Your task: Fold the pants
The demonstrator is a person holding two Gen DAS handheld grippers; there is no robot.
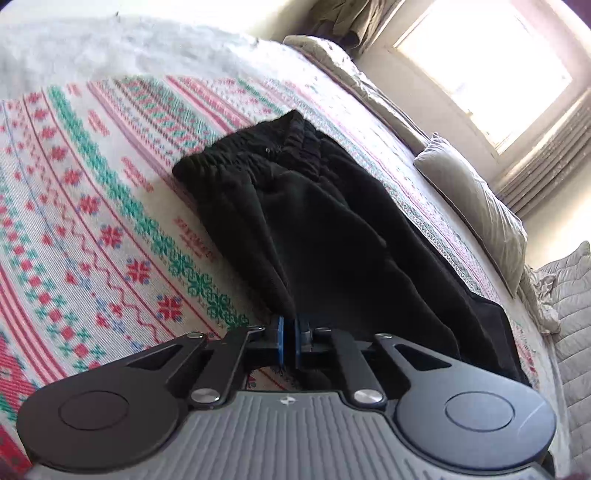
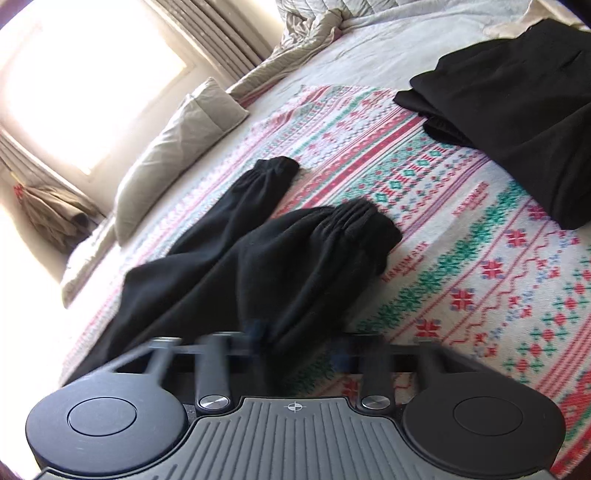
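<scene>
The left gripper point(image 1: 290, 341) has its blue pads point(image 1: 280, 341) pinched almost together on a fold of the black pants point(image 1: 314, 229); the cloth runs down into the narrow slot, and what lies under the gripper body is hidden. In the right wrist view the right gripper point(image 2: 299, 347) is smeared by motion blur, so its fingers point(image 2: 258, 338) cannot be made out sharply. Dark cloth bunches right at them, and they read as clenched on the pants, though the contact itself is hard to see.

The pants lie flat on a patterned blanket point(image 1: 92, 206). From the left gripper the elastic waistband point(image 1: 236, 155) is at the far end; from the right gripper two gathered cuffs point(image 2: 354, 218) are at the far end, one leg nearer, the other further left. The pants' right edge in the left view ends in a dark straight border, cut off by the gripper body.

A second dark folded garment point(image 2: 517, 122) lies far right on the blanket, partly cut by the frame edge; what kind it is cannot be told.

The blanket is white with red, green and pink knit-style bands and covers a bed. A grey pillow point(image 2: 177, 147) lies at its edge beside a crumpled quilt point(image 2: 314, 33). Beyond is a blown-out bright window point(image 2: 85, 74) with curtains point(image 2: 229, 33), and a beige garment point(image 2: 55, 218) hanging near it, blurred.
</scene>
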